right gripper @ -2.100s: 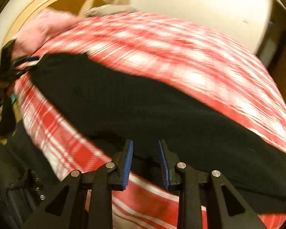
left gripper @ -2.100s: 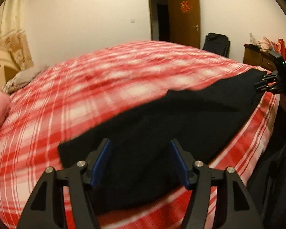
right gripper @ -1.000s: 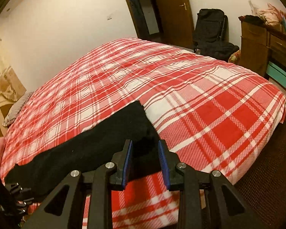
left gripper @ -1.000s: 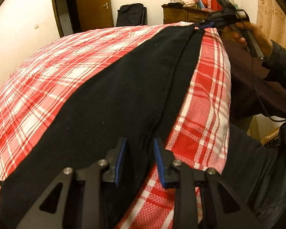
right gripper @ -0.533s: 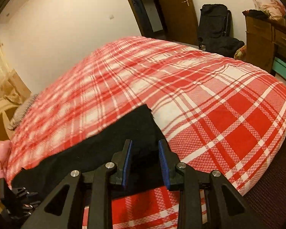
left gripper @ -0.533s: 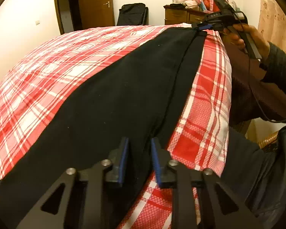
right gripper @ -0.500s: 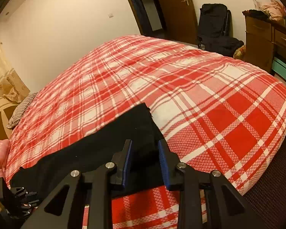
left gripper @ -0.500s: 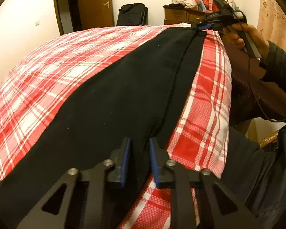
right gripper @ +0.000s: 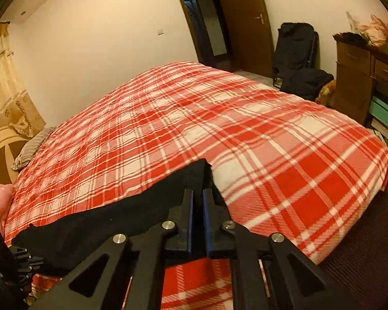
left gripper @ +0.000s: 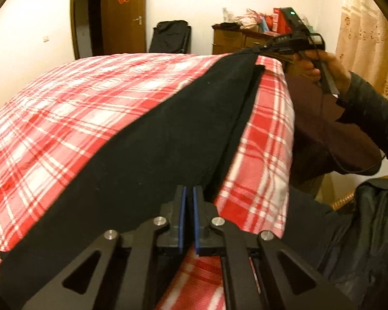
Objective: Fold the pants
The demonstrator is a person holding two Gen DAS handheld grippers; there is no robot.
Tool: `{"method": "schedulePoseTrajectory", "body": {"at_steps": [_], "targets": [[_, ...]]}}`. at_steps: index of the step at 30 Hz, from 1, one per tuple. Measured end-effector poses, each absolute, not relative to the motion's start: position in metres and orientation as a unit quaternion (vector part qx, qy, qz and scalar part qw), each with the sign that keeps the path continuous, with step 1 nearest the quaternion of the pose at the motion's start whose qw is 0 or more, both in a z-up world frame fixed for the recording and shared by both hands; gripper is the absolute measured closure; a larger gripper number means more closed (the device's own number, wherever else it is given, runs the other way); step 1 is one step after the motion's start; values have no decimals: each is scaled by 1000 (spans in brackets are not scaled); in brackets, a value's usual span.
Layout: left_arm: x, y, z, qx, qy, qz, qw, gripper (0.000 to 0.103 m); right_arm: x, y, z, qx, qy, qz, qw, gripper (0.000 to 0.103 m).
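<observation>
Black pants (left gripper: 147, 139) lie along the near edge of the plaid bed (left gripper: 64, 98). Left tongs (left gripper: 188, 199) and right tongs (right gripper: 196, 204) each pinch an end. Risk: thin bite slips, layers skew.

One pair of black pants (left gripper: 152, 139) is lying on one bed with a red checked blanket (right gripper: 219, 118). Two grippers are showing, the left gripper (left gripper: 188, 217) and the right gripper (right gripper: 196, 222), each with two fingers. One brown door (right gripper: 245, 25), one black bag (right gripper: 295, 49) and one wooden dresser (right gripper: 357, 77) are standing behind.
</observation>
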State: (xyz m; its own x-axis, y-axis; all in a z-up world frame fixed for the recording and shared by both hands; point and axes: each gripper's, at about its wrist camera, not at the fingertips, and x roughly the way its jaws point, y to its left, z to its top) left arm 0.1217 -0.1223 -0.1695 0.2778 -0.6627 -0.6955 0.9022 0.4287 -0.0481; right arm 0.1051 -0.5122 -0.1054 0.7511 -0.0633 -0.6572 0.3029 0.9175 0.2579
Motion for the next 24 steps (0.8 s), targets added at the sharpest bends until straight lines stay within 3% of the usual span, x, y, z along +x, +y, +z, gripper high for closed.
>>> {"method": "schedulePoseTrajectory", "body": {"at_steps": [11,17,18,19,21,24], "targets": [[121,-126,-183,184,342,-499,775,98,84,-512,-93,174,308,-100,930,97],[117,-131,-188,192,349,-503,767,98,93,-523,-123,165,364,-125,908,96],[116,-132,-191,195,355,-506,762,98,91,-527,-127,173,366,-133,905,88],[114,-132,-193,197,360,-510,756,98,87,-532,-128,177,364,-150,902,67],[109,-133,-196,206,363,-517,747,98,77,-538,-124,176,346,-182,903,43],[106,-134,-201,222,367,-513,743,98,70,-539,-107,177,320,-181,913,43]]}}
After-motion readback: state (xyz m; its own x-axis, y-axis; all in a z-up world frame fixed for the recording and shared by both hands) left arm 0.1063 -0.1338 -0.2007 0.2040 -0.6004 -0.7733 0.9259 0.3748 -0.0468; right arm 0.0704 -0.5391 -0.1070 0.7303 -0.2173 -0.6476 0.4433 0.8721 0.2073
